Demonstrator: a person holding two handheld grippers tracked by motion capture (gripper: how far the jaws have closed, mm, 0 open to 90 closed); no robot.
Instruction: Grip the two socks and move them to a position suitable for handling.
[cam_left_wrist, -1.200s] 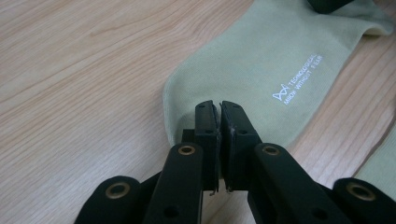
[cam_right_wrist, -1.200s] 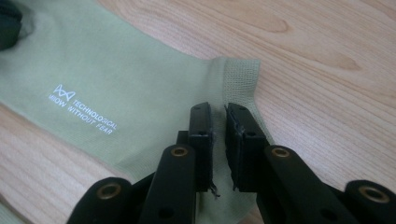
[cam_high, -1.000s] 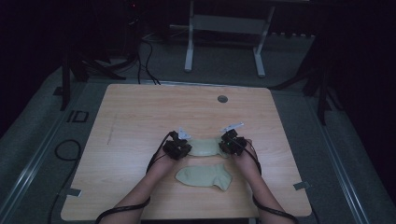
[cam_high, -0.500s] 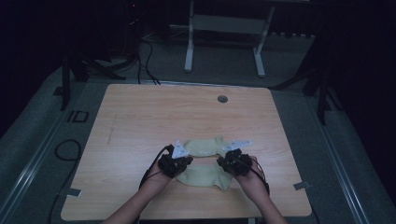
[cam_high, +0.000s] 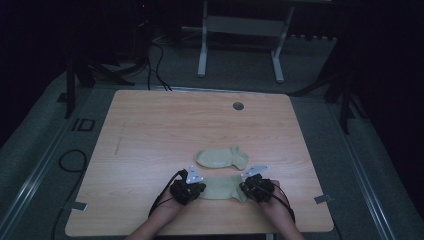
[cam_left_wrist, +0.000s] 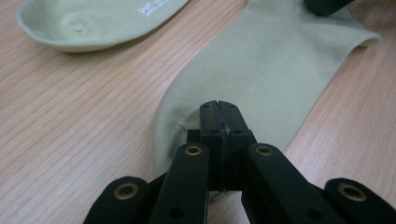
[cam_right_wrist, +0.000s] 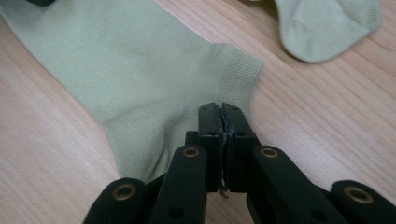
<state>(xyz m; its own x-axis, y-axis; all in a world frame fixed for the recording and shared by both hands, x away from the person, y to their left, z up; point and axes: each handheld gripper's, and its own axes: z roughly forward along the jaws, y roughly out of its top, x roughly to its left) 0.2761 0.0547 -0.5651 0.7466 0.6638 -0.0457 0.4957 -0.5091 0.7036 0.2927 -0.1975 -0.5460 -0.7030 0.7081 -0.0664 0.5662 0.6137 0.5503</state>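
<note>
Two pale green socks lie on the wooden table (cam_high: 150, 130). The far sock (cam_high: 221, 157) rests flat by itself. The near sock (cam_high: 222, 188) is stretched flat between my two grippers. My left gripper (cam_high: 196, 189) is shut on its left end, seen close up with the jaws (cam_left_wrist: 218, 109) pinching the fabric of the near sock (cam_left_wrist: 266, 65). My right gripper (cam_high: 246, 188) is shut on the right end, the jaws (cam_right_wrist: 219, 112) clamped beside the ribbed edge of the near sock (cam_right_wrist: 126, 60). The far sock (cam_left_wrist: 88, 23) (cam_right_wrist: 327, 25) lies beyond.
A round cable hole (cam_high: 238, 106) sits near the table's far edge. The near edge of the table runs just under my hands. A metal stand (cam_high: 240, 40) and cables (cam_high: 150, 55) are on the floor beyond.
Both grippers have moved from beside the far sock toward the table's near edge. They now grip the ends of the near sock, which lies straighter than before.
</note>
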